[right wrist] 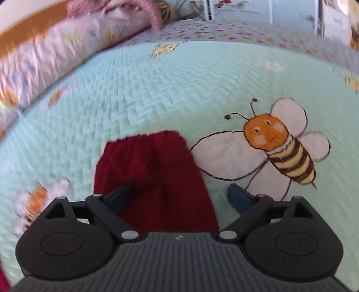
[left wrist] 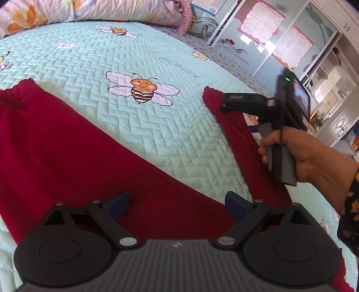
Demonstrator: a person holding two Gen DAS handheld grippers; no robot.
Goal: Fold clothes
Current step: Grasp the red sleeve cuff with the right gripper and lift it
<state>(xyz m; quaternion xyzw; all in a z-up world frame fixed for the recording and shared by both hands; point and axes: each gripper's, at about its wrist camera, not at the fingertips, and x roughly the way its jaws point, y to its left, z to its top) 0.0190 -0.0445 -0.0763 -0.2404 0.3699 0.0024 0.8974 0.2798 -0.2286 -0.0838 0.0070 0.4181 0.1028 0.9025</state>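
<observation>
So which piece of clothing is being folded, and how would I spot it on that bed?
Look at the pale green quilted bedspread printed with cartoon bees. Spread across it lie the dark red trousers, legs splayed apart with gathered cuffs. They are the only plain, deep red thing there; the floral bedding behind is pastel.

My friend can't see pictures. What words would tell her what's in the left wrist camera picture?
Dark red trousers lie spread on a mint-green bee-print quilt, legs apart. The open left claw hovers low over the near leg, while a hand holds the right claw at the far leg's cuff.
</observation>
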